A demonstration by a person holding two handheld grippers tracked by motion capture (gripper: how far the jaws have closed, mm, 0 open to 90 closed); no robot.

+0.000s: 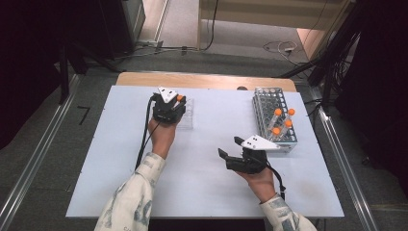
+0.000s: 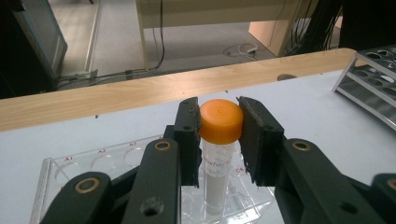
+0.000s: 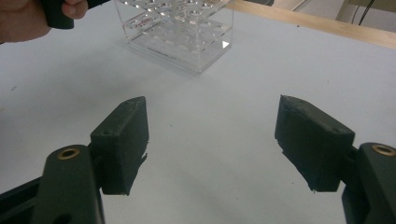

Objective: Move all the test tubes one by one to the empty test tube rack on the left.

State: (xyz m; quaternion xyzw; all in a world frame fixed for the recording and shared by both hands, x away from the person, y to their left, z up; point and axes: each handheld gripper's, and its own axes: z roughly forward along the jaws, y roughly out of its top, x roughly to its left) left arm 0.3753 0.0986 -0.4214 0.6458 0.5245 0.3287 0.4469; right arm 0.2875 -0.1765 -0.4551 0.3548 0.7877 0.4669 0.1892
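Down at the near edge of the table [image 1: 120,192], the right gripper [image 1: 232,147] sits idle, jaws spread wide on nothing. Further out, the left gripper [image 2: 219,123] is clamped on an orange-capped tube [image 2: 220,140], lower end already in the clear rack [image 2: 51,172]. Looks like one move nearly done, with four tubes [image 1: 283,120] waiting in the metal rack [image 1: 262,98] far right.
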